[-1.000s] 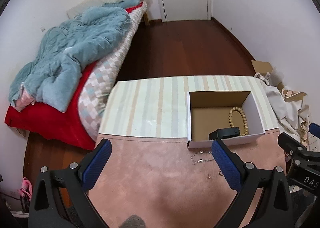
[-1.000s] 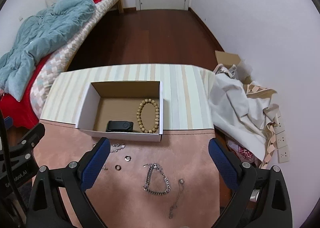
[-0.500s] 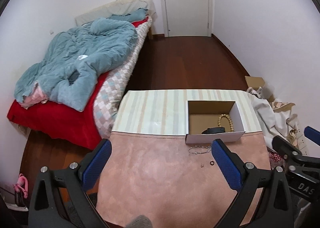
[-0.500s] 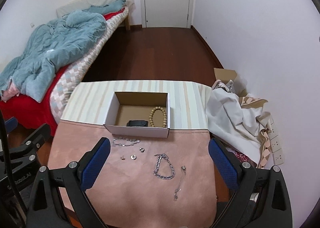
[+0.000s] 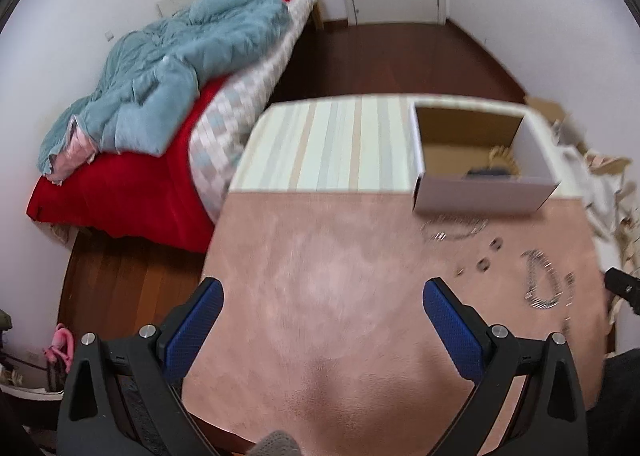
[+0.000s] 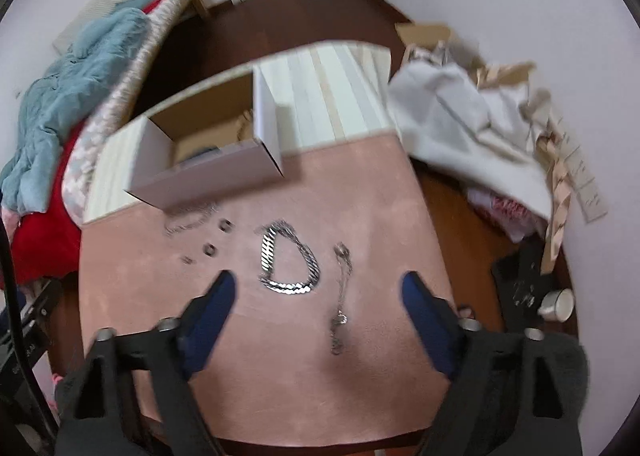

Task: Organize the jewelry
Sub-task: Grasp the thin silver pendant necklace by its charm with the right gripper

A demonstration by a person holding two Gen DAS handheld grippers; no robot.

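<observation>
A thick silver chain bracelet (image 6: pixel 289 260) lies on the pink mat (image 6: pixel 248 336), just ahead of my open, empty right gripper (image 6: pixel 318 294). A thin silver necklace (image 6: pixel 342 296) lies to its right, two small rings (image 6: pixel 217 238) and another thin chain (image 6: pixel 188 218) to its left. The white cardboard box (image 6: pixel 208 172) behind them holds a wooden bead bracelet and a dark item. My left gripper (image 5: pixel 322 304) is open and empty over bare mat; the box (image 5: pixel 480 192) and jewelry (image 5: pixel 542 284) show at the right of its view.
The table has a striped cloth (image 5: pixel 332 144) beyond the mat. A bed with a blue duvet (image 5: pixel 160 72) is at left. White fabric and cardboard clutter (image 6: pixel 472 128) lie on the floor at right, with a cup (image 6: pixel 558 304).
Both grippers have dropped closer to the table. The right one has moved forward and tilted over the thick chain bracelet. Both views are motion-blurred.
</observation>
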